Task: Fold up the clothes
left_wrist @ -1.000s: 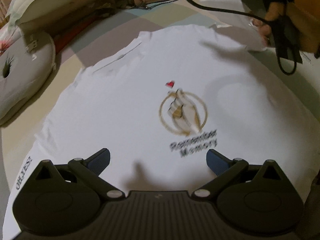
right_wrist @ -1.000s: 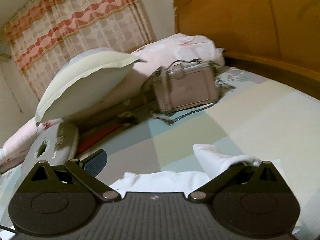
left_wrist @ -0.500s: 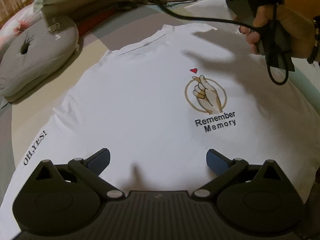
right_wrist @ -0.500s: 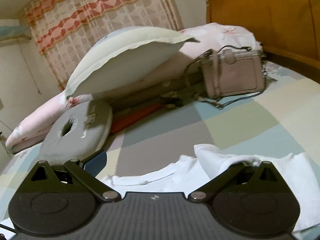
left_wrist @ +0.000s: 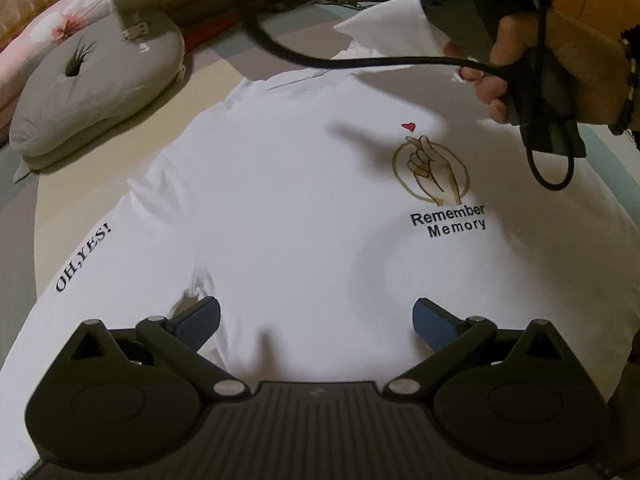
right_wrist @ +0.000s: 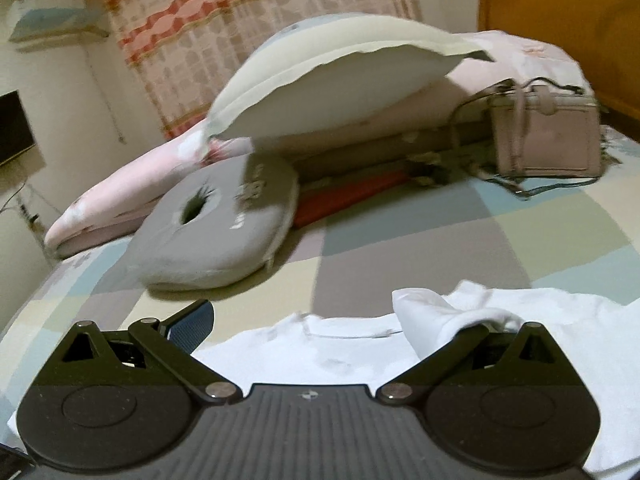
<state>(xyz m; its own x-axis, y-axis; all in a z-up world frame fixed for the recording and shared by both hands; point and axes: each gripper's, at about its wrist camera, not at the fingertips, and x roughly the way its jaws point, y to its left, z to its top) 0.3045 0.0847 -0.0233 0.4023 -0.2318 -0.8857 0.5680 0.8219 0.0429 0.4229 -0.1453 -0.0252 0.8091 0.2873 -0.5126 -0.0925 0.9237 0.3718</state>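
Note:
A white T-shirt (left_wrist: 288,208) lies front up on the bed, with a gold hand print, a red heart and "Remember Memory" on the chest and "OH,YES!" on its sleeve (left_wrist: 84,256). My left gripper (left_wrist: 316,312) hovers open low over the shirt's body, with nothing between its blue pads. My right gripper (right_wrist: 316,320) is open near the collar (right_wrist: 348,330). A fold of the other sleeve (right_wrist: 436,316) drapes over its right finger and hides the pad. In the left wrist view a gloved hand (left_wrist: 532,64) holds that gripper above the raised sleeve (left_wrist: 384,28).
A grey ring cushion (right_wrist: 224,224) lies just beyond the shirt's collar. Behind it are pink pillows (right_wrist: 132,184), a large pale pillow (right_wrist: 332,84), a pink handbag (right_wrist: 548,136) and a wooden headboard (right_wrist: 560,12). A black cable (left_wrist: 360,62) hangs across the shirt's top. Checked bedsheet (right_wrist: 420,240) surrounds the shirt.
The left gripper has moved towards the "OH,YES!" sleeve side, so the chest print slid right in its view. The right gripper has swung left with the sleeve fold still draped on its finger.

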